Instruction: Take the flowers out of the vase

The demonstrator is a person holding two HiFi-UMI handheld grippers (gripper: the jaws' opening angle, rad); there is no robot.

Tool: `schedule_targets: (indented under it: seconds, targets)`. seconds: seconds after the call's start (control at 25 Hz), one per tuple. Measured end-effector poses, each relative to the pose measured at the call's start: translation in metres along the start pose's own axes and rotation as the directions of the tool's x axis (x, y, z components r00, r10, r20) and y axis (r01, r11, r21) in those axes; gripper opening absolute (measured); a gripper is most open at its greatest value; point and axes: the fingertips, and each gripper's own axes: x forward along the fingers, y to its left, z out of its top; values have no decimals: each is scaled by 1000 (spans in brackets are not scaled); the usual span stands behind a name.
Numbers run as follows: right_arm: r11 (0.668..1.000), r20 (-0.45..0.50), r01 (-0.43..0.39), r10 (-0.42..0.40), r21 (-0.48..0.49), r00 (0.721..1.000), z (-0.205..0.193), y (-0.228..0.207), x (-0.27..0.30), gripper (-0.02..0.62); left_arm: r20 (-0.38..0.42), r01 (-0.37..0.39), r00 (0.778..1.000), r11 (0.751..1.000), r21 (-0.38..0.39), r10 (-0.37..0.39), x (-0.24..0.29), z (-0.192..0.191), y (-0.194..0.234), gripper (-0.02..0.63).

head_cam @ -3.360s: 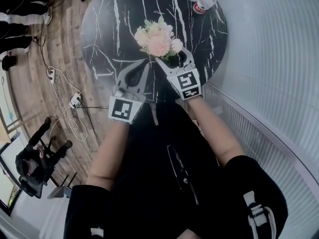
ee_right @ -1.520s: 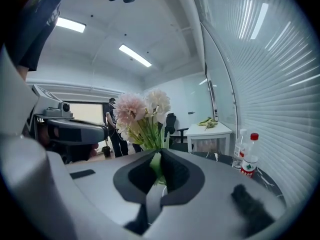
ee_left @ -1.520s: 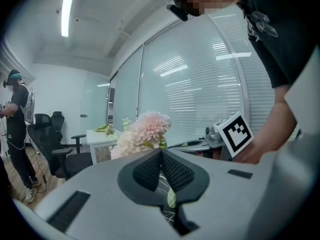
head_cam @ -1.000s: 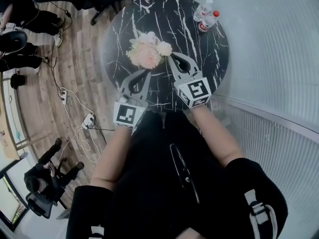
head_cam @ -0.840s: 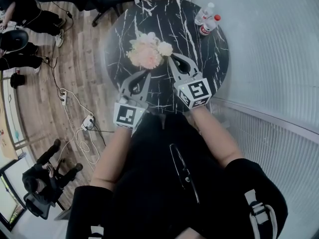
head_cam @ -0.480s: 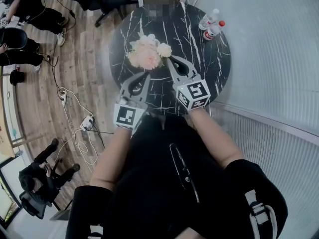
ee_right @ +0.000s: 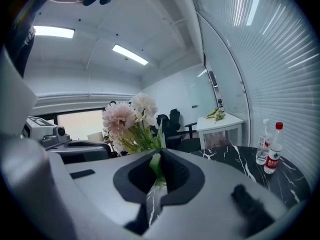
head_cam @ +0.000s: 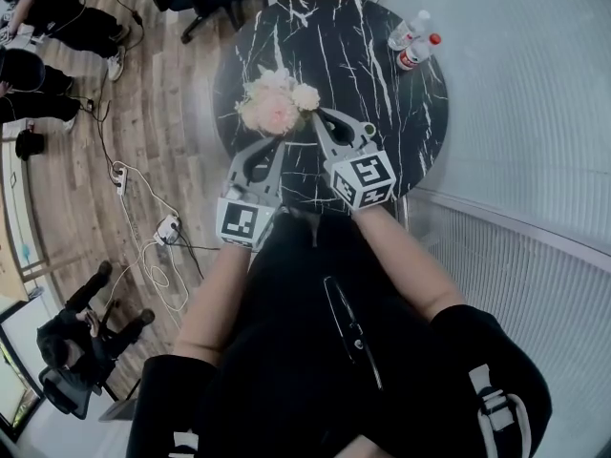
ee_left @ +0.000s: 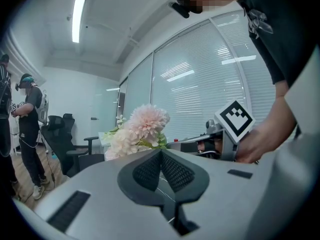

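Right gripper view: flowers point(ee_right: 125, 119) are clamped by the stem in the right gripper point(ee_right: 159, 153) jaws. Left gripper point(ee_left: 161, 153) jaws are pressed together.

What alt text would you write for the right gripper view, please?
The right hand-held gripper is shut on the green stems of a bunch of pink and white flowers. The left hand-held gripper reaches in beside it at the left. A black marble table lies beyond, with two bottles standing on it at the right.

Left tongs point(head_cam: 283, 142) shut — right tongs point(head_cam: 316, 115) clamped; arms extended.
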Motion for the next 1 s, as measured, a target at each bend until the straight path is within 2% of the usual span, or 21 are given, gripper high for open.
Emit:
schedule_targets:
  seconds: [0.56,1.0]
  targets:
    - [996,-108,73,-68,46,992,-60,5,20,18,-56,36,998,999,-35,-38,-4,-47,14,14]
    - [985,-257,139,-108,104,960,-131,-4,39,20,-118,63,990,995,-79,-72,0,-99,25,13]
